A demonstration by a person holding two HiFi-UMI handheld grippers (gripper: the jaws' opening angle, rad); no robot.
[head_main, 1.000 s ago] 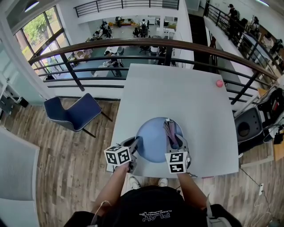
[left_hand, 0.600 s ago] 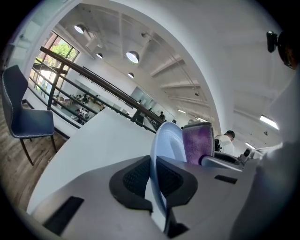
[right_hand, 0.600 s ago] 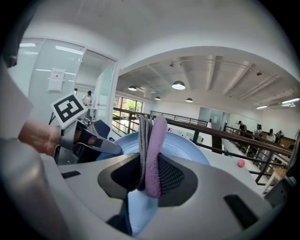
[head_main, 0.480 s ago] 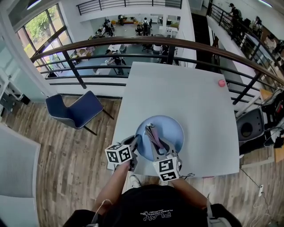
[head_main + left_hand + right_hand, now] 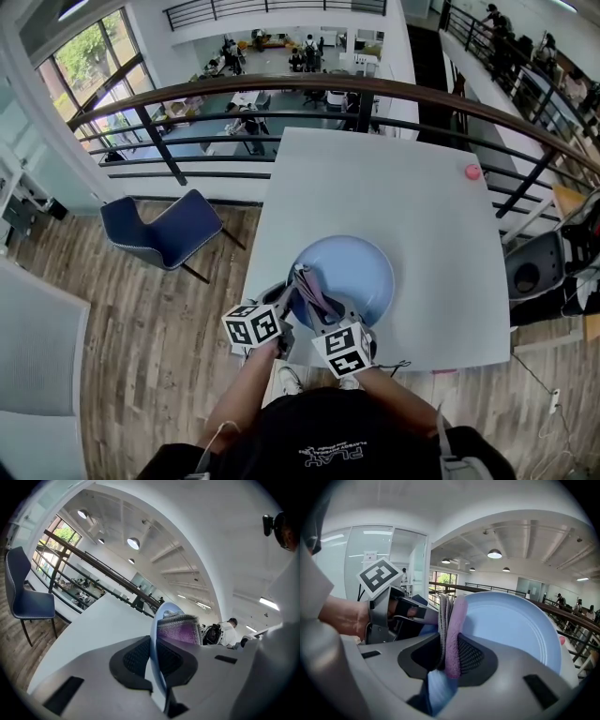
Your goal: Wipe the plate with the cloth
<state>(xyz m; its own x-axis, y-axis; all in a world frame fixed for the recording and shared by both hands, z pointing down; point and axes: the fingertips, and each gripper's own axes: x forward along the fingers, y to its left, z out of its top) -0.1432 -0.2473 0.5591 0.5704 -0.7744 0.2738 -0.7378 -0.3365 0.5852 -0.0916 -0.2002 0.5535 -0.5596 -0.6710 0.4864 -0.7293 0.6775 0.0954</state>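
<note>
A white table (image 5: 394, 178) stands beside a railing (image 5: 281, 89), with the pale blue plate (image 5: 361, 267) at its near edge. The left gripper (image 5: 285, 302) pinches the plate's rim, and the right gripper (image 5: 317, 307) clamps the folded purple cloth (image 5: 306, 283) over the plate's left side.

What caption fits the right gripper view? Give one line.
Right gripper holds a folded purple-and-grey cloth against a round light-blue plate whose rim the left gripper grips.

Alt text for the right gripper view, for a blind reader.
The right gripper clamps a folded purple and grey cloth against the face of a light blue plate. At left, the left gripper grips the plate's rim.
</note>
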